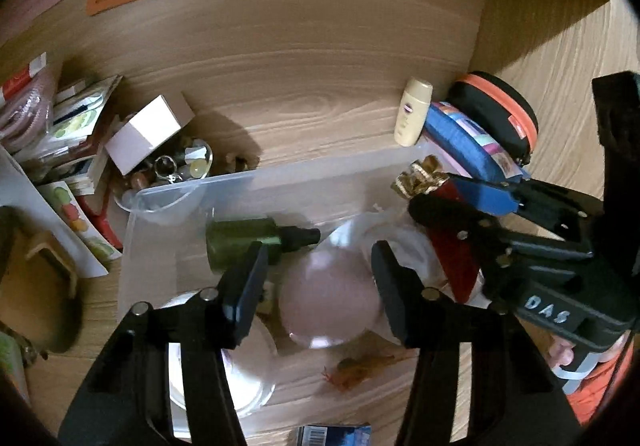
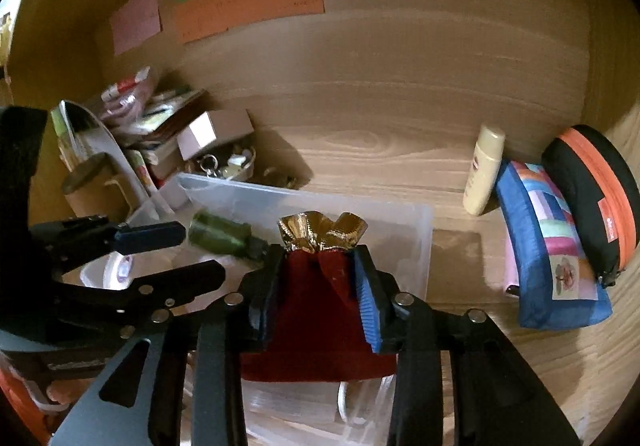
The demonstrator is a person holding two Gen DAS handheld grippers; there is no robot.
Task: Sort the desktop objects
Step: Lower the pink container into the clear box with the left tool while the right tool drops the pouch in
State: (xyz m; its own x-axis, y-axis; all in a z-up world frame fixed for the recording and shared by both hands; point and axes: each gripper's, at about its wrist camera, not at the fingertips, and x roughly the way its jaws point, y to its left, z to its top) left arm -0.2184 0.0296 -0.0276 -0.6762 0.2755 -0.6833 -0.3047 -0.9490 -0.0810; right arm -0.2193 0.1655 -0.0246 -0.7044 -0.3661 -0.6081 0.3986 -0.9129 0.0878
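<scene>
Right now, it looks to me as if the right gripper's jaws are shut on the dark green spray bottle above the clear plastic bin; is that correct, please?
Not quite: the right gripper has its jaws shut on the dark red velvet pouch with the gold top, as the right wrist view shows. The dark green spray bottle lies loose in the clear plastic bin.

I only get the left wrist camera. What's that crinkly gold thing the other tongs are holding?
Observer: It's the gold frill on top of a dark red pouch. The right tongs pinch the pouch just under the frill.
Operator: Ooh! Does the blue bag have a picture on it?
Observer: Yes. The blue bag has a flower patch near its lower end.
</scene>
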